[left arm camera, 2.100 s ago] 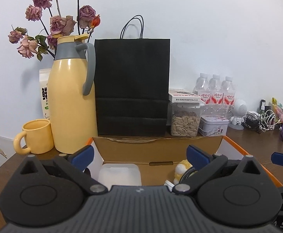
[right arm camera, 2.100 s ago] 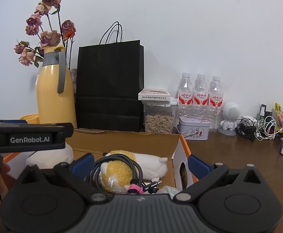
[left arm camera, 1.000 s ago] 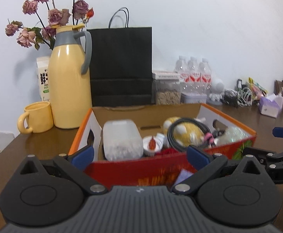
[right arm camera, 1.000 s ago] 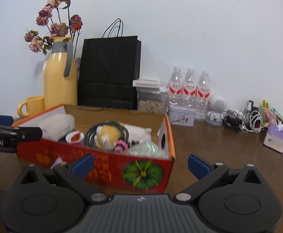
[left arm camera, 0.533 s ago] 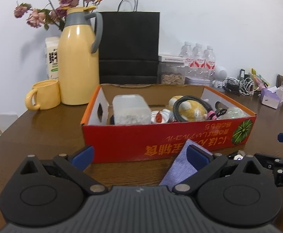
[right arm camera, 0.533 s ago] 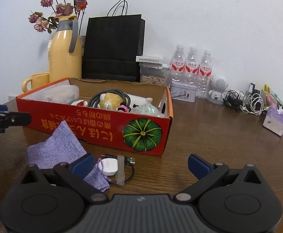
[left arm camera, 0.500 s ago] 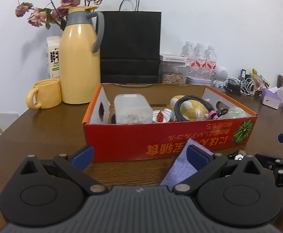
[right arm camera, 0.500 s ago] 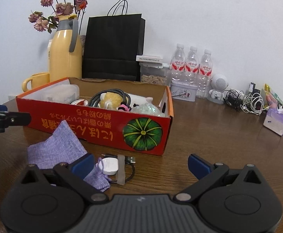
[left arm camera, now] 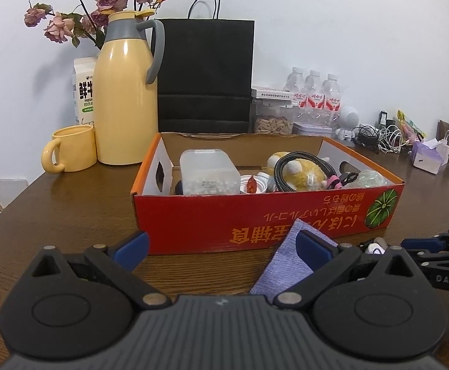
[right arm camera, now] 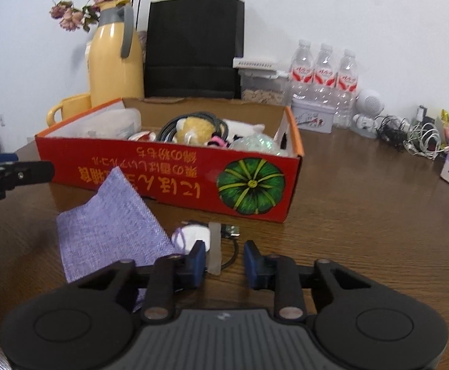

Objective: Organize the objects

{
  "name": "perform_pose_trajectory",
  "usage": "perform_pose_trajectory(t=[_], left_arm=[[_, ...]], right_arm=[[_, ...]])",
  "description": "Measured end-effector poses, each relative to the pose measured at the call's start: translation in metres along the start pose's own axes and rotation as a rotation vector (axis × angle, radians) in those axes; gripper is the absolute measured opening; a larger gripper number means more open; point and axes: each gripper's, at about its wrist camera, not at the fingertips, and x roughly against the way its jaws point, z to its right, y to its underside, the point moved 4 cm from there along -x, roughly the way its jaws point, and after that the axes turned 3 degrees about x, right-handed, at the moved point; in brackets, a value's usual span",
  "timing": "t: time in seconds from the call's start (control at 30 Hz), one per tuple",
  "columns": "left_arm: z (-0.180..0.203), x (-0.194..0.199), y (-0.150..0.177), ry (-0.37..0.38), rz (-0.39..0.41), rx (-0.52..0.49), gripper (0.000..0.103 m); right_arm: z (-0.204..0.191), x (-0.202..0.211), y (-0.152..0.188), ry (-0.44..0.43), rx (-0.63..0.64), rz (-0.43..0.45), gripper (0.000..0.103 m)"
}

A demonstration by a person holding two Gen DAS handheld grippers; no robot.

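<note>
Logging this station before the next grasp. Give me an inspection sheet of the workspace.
Surface: brown wooden table, no spills seen.
Job's things: red cardboard box holding a clear plastic container, a yellow plush toy and a coiled black cable; purple cloth pouch and white charger lie on the table in front of it.
Clutter: yellow mug, yellow thermos jug, black paper bag, three water bottles.
Grippers: left hand-held gripper open, empty; right hand-held gripper partly closed, open around the charger's cord.
Cables: tangled cables at the far right.
Surroundings: white wall.
</note>
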Motion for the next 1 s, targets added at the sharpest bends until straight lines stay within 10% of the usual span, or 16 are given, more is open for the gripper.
perform_pose_trajectory(t=[0.37, 1.0], left_arm=[[0.001, 0.001, 0.001, 0.000, 0.001, -0.001, 0.103], [0.000, -0.003, 0.003, -0.017, -0.017, -0.007, 0.103]], right_arm=[[-0.007, -0.005, -0.003, -0.024, 0.014, -0.004, 0.006], [-0.002, 0.025, -0.010, 0.058, -0.031, 0.200, 0.006]])
